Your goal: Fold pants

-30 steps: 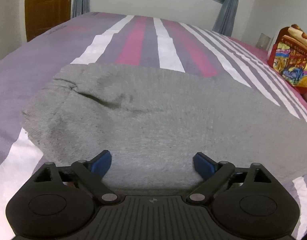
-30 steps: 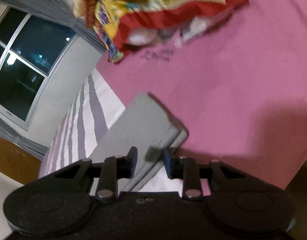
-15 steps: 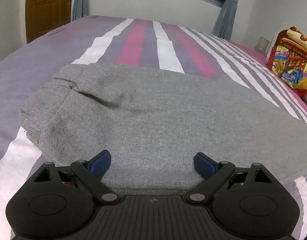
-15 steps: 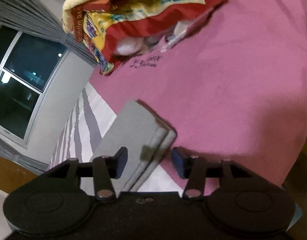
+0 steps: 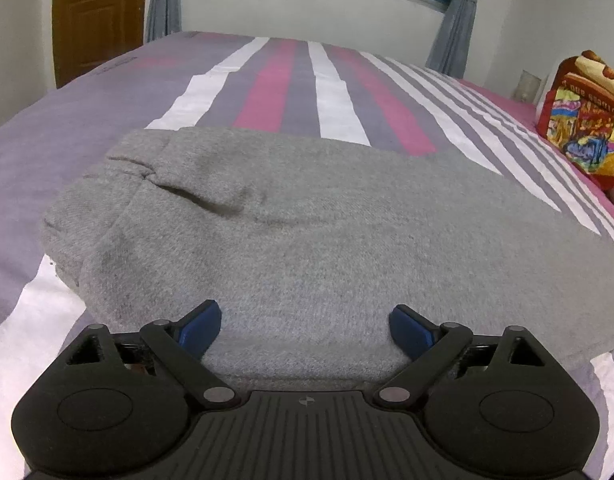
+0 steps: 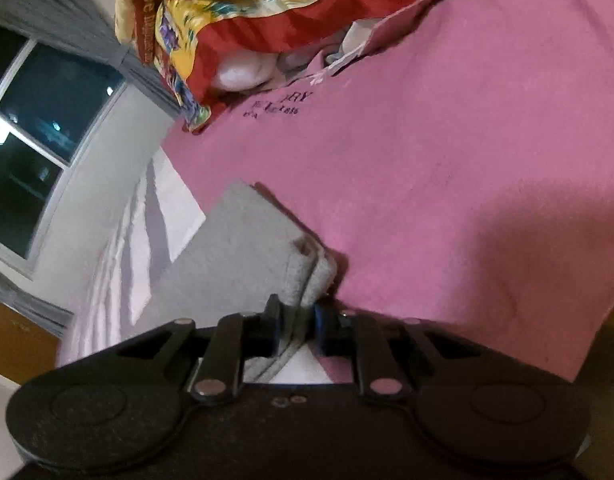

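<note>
So the grey pants (image 5: 327,216) are laid out flat across the striped bedsheet (image 5: 291,76), waist end bunched up a bit toward the left side of the left wrist view, with a crease seen near that bunched part. The left gripper (image 5: 305,326) is held low over the near edge of the fabric, and its blue-padded fingers (image 5: 201,322) are spread wide apart, so nothing is being pinched there. The cloth is just seen lying between and beneath them.

Over on the right wrist view, things are tilted sideways. The right gripper (image 6: 295,326) is clamped down on the hem end of the pants (image 6: 247,248), where the stacked leg layers are squeezed between the two closed fingers. That end is found right where the striped part of the sheet meets the plain pink part (image 6: 447,184).

A colourful folded blanket (image 6: 267,8) is piled further along the pink area, well apart from the pants. A window (image 6: 31,120) with grey curtains and a wooden door (image 5: 99,16) are visible in the background.
</note>
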A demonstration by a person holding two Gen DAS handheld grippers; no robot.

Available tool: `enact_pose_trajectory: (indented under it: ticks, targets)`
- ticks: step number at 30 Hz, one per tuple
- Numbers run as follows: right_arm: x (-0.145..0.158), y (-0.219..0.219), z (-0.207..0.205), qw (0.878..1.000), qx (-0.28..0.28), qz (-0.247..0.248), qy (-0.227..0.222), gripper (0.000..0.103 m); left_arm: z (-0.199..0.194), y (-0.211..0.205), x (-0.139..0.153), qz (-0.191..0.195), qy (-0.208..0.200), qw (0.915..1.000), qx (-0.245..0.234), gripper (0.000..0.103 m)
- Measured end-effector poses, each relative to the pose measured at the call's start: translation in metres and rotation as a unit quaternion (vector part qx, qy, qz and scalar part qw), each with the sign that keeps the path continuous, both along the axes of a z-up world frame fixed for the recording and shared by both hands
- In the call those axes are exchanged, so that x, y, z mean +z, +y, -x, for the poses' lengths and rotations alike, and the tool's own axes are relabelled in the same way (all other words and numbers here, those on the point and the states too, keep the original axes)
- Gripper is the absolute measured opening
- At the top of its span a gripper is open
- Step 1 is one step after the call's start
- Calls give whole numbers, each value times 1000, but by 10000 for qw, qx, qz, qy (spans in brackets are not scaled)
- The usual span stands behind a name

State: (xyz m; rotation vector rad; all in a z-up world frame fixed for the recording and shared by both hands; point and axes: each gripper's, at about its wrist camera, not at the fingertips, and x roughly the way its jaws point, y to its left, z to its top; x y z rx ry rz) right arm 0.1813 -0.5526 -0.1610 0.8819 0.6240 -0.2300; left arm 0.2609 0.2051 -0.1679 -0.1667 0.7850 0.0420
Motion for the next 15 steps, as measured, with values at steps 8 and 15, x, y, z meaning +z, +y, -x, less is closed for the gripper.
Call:
enact_pose_trajectory:
  ticks: [8, 15]
  targets:
    - [33, 21, -13, 9961, 310, 779, 267, 17, 26, 12, 17, 32, -261, 9996, 136, 91]
    - [96, 93, -63, 9767, 1142, 1804, -239, 16, 81, 58, 12, 227, -194, 9954, 905, 91]
